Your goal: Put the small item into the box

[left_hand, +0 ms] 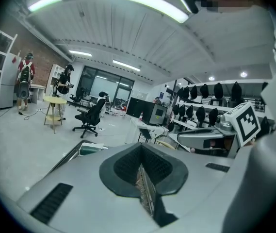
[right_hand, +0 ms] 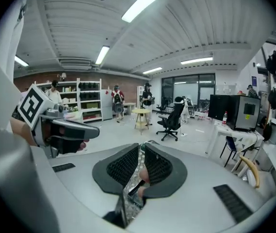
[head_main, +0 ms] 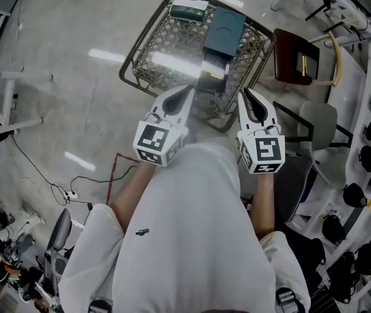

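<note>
My left tool [head_main: 188, 89] and right tool [head_main: 246, 94], both narrowed to a slit and empty, hang at the table's [head_main: 147, 57] 6 o'clock edge; the small item [head_main: 188, 8] lies at 12 o'clock from the nearer left tool, just beside the box [head_main: 224, 26].

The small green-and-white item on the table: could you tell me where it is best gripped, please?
Probably from straight above, jaws across its narrower width near the middle: the small item lies flat on the mesh table, its right end close beside the box.
</note>
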The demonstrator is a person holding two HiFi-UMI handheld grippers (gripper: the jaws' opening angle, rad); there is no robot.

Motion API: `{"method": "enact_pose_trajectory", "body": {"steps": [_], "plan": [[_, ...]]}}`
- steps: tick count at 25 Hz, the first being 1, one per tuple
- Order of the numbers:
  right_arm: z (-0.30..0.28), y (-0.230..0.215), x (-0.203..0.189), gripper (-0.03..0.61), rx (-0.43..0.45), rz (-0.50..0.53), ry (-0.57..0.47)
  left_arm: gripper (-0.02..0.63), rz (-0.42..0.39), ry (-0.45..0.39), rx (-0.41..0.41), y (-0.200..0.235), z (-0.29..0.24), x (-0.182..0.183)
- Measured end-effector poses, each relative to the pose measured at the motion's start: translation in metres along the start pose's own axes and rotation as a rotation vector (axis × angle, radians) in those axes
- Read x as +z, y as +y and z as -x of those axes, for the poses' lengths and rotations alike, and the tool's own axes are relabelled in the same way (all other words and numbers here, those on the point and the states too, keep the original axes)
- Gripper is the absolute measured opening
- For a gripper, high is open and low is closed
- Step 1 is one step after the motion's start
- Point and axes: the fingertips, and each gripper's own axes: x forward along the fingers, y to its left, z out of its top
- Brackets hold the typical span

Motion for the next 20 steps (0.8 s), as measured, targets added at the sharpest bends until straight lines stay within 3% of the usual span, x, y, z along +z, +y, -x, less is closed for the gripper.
{"method": "enact_pose_trajectory", "body": {"steps": [9,20], "plan": [[0.032,-0.001,0.036,0.032,-0.089,-0.036,-0.138,0.002,-0.028,-0.034,-0.003,-0.005,0.009,0.019],[0.031,0.01,0.039,0.032,-0.098,-0.043,-0.166,0.002,-0.036,-0.057,-0.005,-0.004,0.014,0.028]]}}
